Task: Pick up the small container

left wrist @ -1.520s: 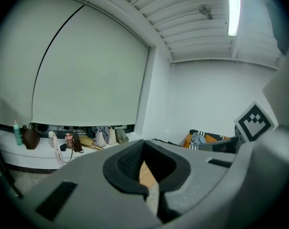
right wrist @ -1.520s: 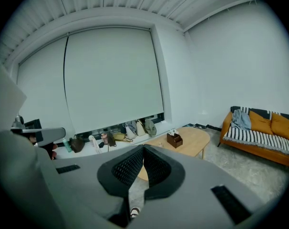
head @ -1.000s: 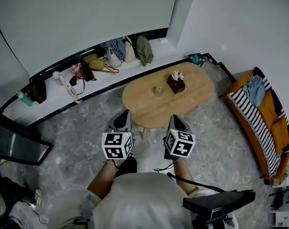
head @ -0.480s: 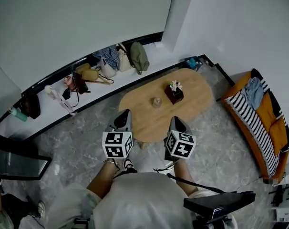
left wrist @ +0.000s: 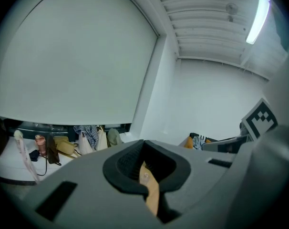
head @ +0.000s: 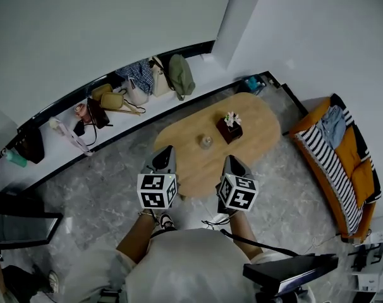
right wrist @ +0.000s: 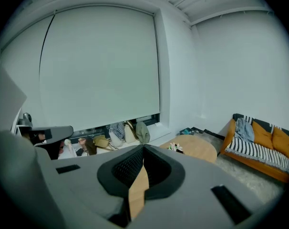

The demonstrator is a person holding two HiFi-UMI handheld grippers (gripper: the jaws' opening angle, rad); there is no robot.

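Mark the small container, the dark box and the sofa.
small container (head: 206,142): head view, its middle.
dark box (head: 229,132): head view, its dark body, below the white tuft.
sofa (head: 359,166): head view, the orange cushion beside the striped cover.

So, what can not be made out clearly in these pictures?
- small container: in the head view it is too small to tell its contents or whether it has a lid. In the right gripper view it is hidden behind the body of the right gripper.
- table: in the left gripper view, only a sliver shows between the shut jaws of the left gripper.
- bags: too small for detail in every view.
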